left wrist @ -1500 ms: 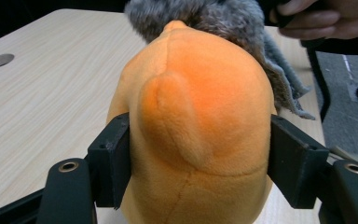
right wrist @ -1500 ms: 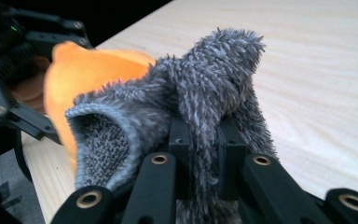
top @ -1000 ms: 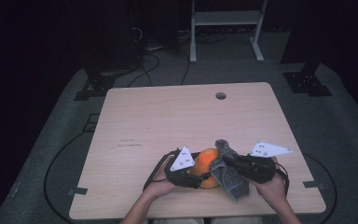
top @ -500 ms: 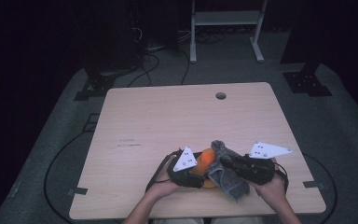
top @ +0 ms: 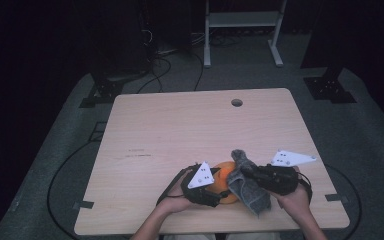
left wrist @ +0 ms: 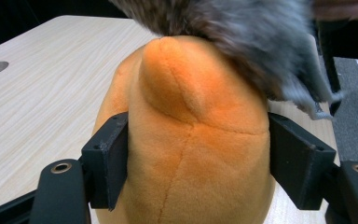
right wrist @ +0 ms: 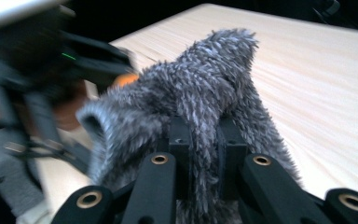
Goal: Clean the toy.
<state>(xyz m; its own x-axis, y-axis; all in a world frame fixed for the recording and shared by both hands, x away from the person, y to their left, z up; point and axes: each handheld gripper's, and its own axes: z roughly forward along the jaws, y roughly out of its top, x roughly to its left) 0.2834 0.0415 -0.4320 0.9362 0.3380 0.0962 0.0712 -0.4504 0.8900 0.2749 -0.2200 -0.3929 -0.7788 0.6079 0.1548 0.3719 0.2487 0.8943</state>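
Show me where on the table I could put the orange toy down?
Most of the table is bare: the whole far half up to the round hole, and the left side beside the left tool. It is crowded at the near edge, where the left tool squeezes the orange plush toy and the right tool pinches the grey fuzzy cloth.

Pale wooden worktop (top: 180, 135) with round hole (top: 237, 102); behind it, white metal frame (top: 241, 22) and black cables (top: 170, 60) on grey floor (top: 365, 125).
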